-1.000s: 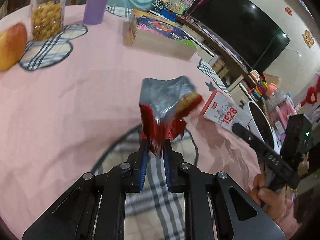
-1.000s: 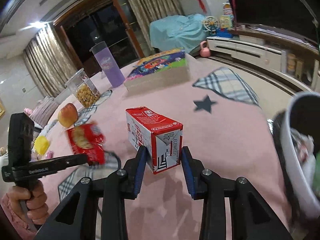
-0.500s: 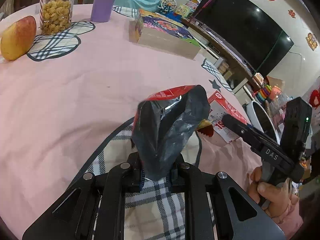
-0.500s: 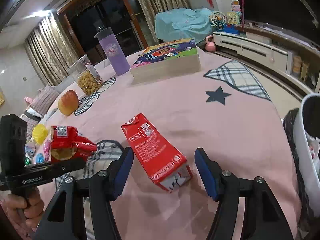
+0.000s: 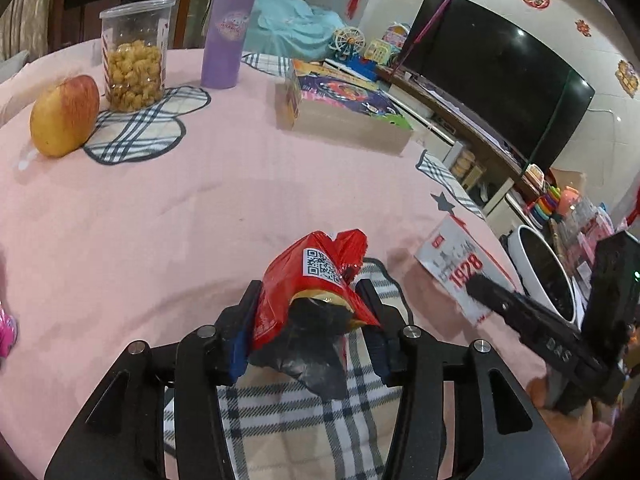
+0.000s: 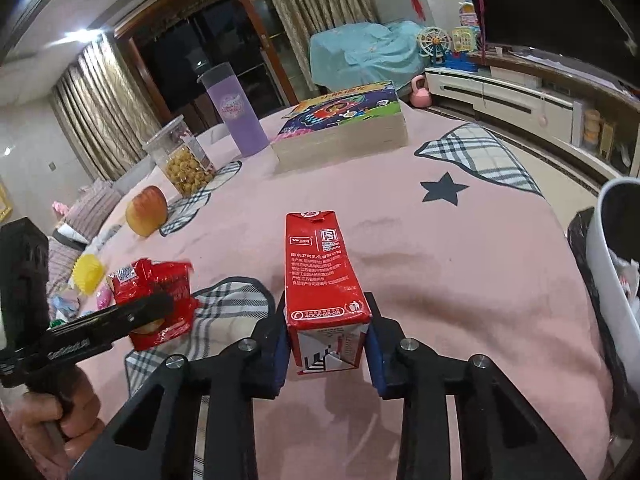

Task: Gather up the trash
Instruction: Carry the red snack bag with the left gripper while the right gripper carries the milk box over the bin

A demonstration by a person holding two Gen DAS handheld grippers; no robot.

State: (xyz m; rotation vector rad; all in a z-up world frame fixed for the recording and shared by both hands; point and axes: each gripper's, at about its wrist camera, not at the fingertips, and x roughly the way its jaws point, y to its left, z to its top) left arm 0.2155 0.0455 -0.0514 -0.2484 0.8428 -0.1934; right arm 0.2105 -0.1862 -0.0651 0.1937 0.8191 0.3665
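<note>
Between the closing pads of the right claw (image 6: 326, 344), a red carton (image 6: 322, 276) is pinched, lying on the pink surface (image 6: 440, 280). Leftward, a red wrapper (image 5: 308, 296) is loosely framed by the opening left claw (image 5: 310, 334).

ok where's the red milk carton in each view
left wrist view: red milk carton lies at right of centre on the pink cloth, beyond the right tool.
right wrist view: carton is at lower centre, between the closing right tool's blue pads.
shared landmark: purple tumbler at the table's far side.
</note>
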